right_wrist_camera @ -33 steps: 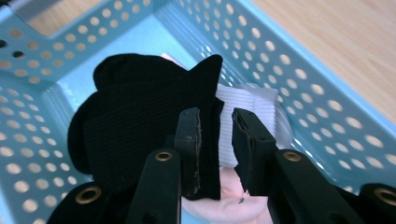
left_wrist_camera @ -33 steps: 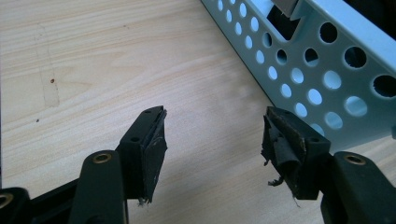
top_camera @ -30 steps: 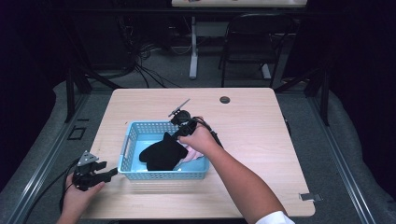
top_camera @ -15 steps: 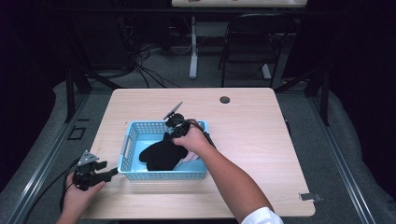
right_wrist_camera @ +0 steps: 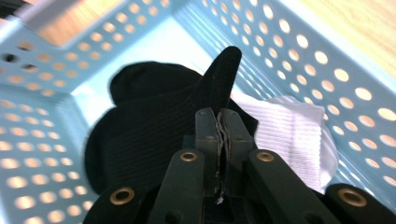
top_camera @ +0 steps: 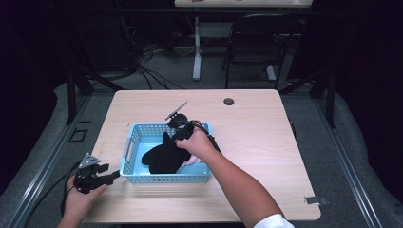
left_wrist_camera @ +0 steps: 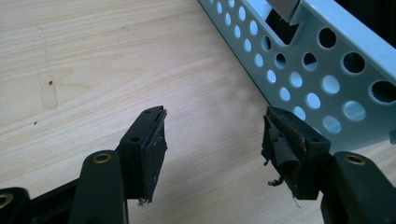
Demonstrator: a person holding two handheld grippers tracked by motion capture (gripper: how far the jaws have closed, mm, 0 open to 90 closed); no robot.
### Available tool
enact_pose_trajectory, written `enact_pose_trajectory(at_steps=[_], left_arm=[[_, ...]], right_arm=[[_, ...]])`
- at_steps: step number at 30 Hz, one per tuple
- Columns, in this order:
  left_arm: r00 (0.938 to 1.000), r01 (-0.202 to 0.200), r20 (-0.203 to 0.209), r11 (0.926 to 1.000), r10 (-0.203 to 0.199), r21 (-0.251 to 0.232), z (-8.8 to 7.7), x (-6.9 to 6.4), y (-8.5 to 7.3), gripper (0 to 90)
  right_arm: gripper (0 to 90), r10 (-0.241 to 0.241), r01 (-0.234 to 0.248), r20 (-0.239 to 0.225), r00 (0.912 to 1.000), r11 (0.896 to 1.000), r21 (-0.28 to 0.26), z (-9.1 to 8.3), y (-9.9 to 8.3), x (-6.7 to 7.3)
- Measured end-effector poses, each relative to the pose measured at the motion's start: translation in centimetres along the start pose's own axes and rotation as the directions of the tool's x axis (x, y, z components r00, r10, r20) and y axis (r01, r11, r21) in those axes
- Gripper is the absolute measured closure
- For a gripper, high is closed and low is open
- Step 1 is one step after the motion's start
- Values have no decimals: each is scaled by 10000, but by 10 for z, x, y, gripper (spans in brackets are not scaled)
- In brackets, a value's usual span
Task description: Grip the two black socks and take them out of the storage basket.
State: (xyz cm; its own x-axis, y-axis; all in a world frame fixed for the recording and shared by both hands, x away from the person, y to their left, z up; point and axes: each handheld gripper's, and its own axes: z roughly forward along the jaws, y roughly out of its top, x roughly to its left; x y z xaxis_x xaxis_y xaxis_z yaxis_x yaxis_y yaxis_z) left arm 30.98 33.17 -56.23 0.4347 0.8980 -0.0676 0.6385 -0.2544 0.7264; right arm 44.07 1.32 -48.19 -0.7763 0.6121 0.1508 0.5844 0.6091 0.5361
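On a wooden counter [top_camera: 266, 142], we see a light blue perforated basket [top_camera: 135, 140] holding a black cloth [top_camera: 164, 156] and, at its 3 o'clock, a white ribbed cloth [right_wrist_camera: 292, 135]. The right gripper [top_camera: 177, 129] reaches into the basket from 1 o'clock, its fingers [right_wrist_camera: 208, 135] pinched on a raised fold of the black cloth. The left gripper [top_camera: 95, 175] rests at the basket's 8 o'clock, fingers [left_wrist_camera: 149, 144] spread apart over bare wood, just beside the basket wall.

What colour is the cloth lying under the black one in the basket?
White, ribbed cloth, clearest in the right gripper view.
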Motion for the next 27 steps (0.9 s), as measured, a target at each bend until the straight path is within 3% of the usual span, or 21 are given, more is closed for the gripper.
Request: enact_pose_trajectory(at_steps=[11,20,27], left_arm=[[10000,26,-18,10000,-26,32,1,0,0,393],[10000,30,-22,10000,-29,67,1,0,0,393],[10000,54,-24,9999,-54,85,1,-1,0,393]], right_arm=[[882,-374,320,-481,9981,9936,-1084,-41,-1,25],[882,-879,830,-200,9959,9811,-1748,-89,5,41],[882,-780,769,28,9970,9766,-2007,-117,7,40]])
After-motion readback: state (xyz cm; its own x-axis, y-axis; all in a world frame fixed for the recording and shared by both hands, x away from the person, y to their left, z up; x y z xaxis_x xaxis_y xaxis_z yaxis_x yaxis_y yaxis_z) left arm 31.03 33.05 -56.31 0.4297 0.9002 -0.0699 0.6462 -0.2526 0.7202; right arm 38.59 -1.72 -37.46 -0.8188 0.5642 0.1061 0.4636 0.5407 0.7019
